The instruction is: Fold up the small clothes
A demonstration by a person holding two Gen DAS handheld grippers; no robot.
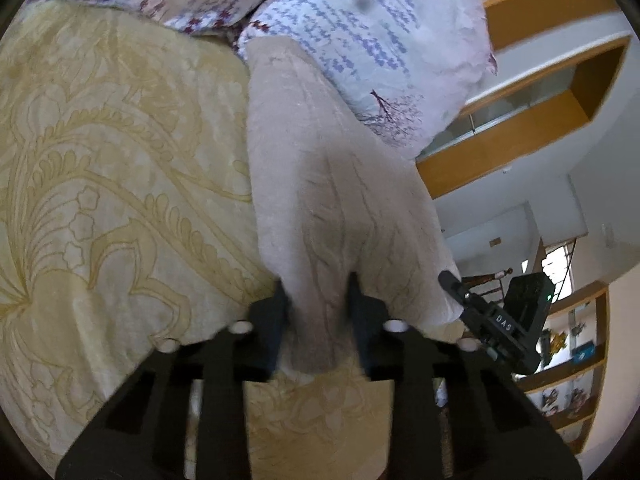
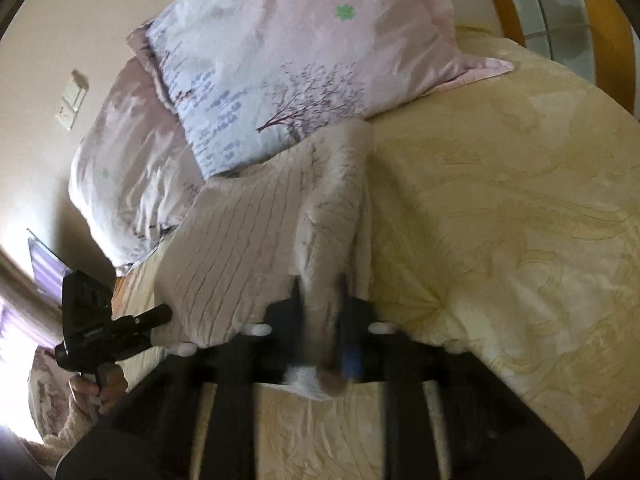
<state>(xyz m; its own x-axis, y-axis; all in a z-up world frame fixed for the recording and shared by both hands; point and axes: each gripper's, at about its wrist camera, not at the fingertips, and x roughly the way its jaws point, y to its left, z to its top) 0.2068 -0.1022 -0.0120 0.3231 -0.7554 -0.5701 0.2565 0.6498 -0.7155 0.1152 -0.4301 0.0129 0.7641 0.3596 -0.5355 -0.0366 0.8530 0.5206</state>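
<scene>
A beige ribbed knit garment [image 1: 320, 168] lies stretched over the yellow patterned bedspread [image 1: 100, 160], reaching back to the pillows. My left gripper [image 1: 316, 300] is shut on its near edge, cloth bunched between the fingers. My right gripper [image 2: 320, 300] is shut on the other near corner of the same garment [image 2: 240, 232], lifting a fold of it. The right gripper also shows in the left wrist view [image 1: 454, 284] at the garment's right edge. The left gripper also shows in the right wrist view [image 2: 160, 314], at the garment's left edge.
Two pink and blue printed pillows [image 2: 280, 60] lie at the head of the bed, touching the garment's far end. A wooden headboard [image 2: 616, 40] curves at the top right. Wooden shelves [image 1: 572, 380] stand beyond the bed's edge.
</scene>
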